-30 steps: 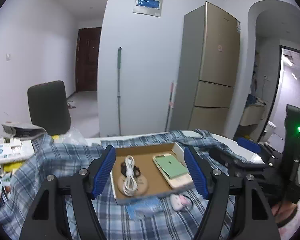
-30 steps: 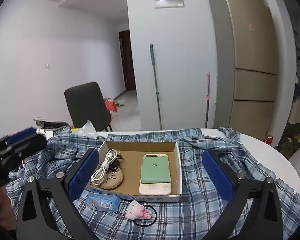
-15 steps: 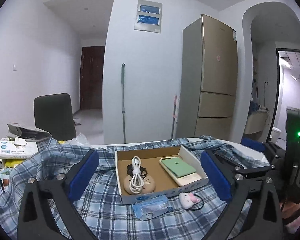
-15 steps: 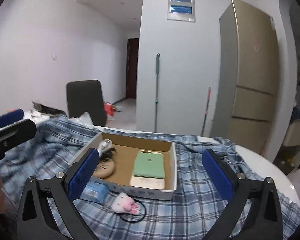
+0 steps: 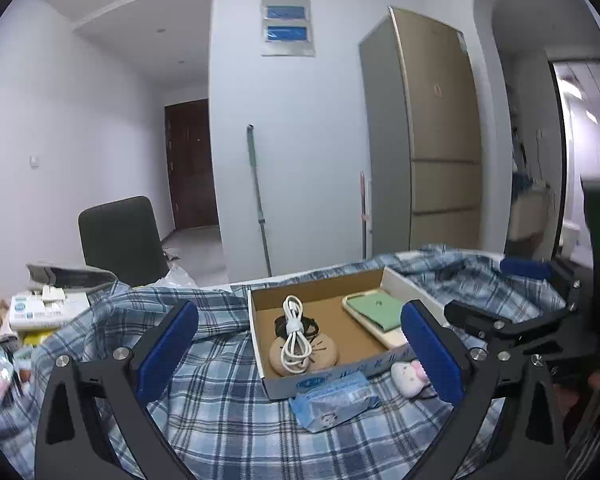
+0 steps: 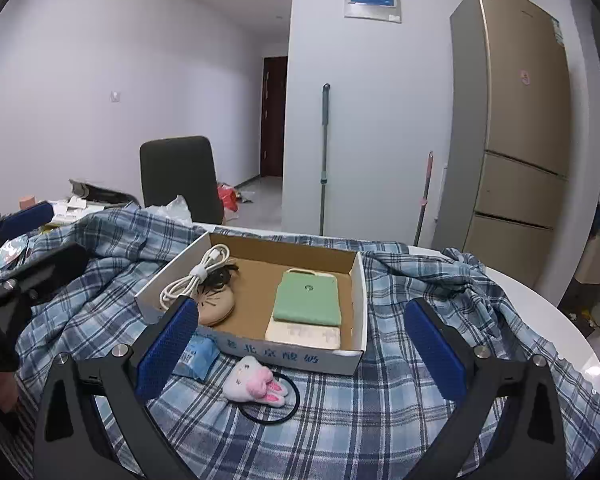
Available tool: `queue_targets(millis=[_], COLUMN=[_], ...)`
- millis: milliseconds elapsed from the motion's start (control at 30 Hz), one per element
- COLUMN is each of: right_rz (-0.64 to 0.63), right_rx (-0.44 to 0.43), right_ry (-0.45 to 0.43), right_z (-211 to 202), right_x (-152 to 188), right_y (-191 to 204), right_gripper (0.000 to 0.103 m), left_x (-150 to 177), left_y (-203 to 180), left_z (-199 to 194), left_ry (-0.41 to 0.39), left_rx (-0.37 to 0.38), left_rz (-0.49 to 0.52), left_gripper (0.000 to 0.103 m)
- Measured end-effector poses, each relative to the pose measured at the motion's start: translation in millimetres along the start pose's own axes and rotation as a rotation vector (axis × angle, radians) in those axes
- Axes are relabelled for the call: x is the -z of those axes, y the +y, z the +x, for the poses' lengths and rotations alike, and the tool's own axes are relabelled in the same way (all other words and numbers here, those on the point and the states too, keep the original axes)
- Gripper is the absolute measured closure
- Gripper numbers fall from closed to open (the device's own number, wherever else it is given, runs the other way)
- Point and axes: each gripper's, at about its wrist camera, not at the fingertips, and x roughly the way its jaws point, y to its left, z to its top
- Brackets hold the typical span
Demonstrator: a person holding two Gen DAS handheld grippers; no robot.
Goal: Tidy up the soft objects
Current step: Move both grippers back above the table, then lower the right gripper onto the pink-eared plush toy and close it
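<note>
Hovering released, empty: left tool [image 5: 300, 344] and right tool [image 6: 300, 344], both facing shallow cardboard box [image 6: 352, 354]; lying just before that box, plush white-pink bunny hair tie [image 6: 256, 386], blue tissue packet [image 5: 334, 400].

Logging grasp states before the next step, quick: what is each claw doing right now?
Left claw: open, holding nothing.
Right claw: open, holding nothing.
</note>
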Motion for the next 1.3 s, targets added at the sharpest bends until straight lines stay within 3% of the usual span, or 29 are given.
queue_targets(millis=[100,267,400,433,500,633,767,967,1033,1133,1300], right_rz=[0.006,0.009,0.012,0.014,0.014,0.012,0.013,0.024,0.029,0.036,0.033], right_rx=[-0.017,-0.028,-0.034,-0.035,-0.039,-0.055,-0.07,-0.085,-0.084,-0.085,-0.08], right_ry=[0.013,0.016,0.007,0.005,0.003,0.01,0.017,0.037,0.043,0.045,0.052], right_z=[-0.3,-2.2,-3.7,-4.4,-5.1,-4.8,-4.6,-3.6,-2.8,-3.1,-2.5], right_x=[-0.1,0.5,-0.3,-0.7,-0.8,-0.8,-1.0,-0.8,-0.6,-0.5,-0.3], right_y=[0.0,-0.6,-1.3,-1.5,-1.5,0.2,1.7,0.3,-0.4,-1.1,-0.9], right_gripper=[0.0,0.0,0.0,0.0,0.0,0.0,0.0,0.007,0.007,0.009,0.022], left_x=[0.2,-1.5,0.3,0.7,0.3,-1.1,2.2,9.4,12.2,15.9,18.0], left_y=[-2.1,8.6,19.7,23.6,26.9,18.7,12.2,6.5,9.3,12.0,9.4], left_z=[-1.8,-9.2,-8.9,-8.3,-7.8,-14.6,-13.6,-2.9,0.6,7.6,8.8], left_ry=[0.002,-0.036,-0.029,-0.021,-0.01,-0.032,-0.012,0.035,0.045,0.075,0.085], left_rx=[-0.005,0.053,0.205,0.21,0.181,0.095,0.123,0.042,0.057,0.049,0.037], left_rz=[0.036,-0.055,-0.137,-0.173,-0.196,-0.125,-0.104,-0.072,-0.086,-0.101,-0.086], left_gripper=[0.0,0.0,0.0,0.0,0.0,0.0,0.0,0.008,0.014,0.015,0.015])
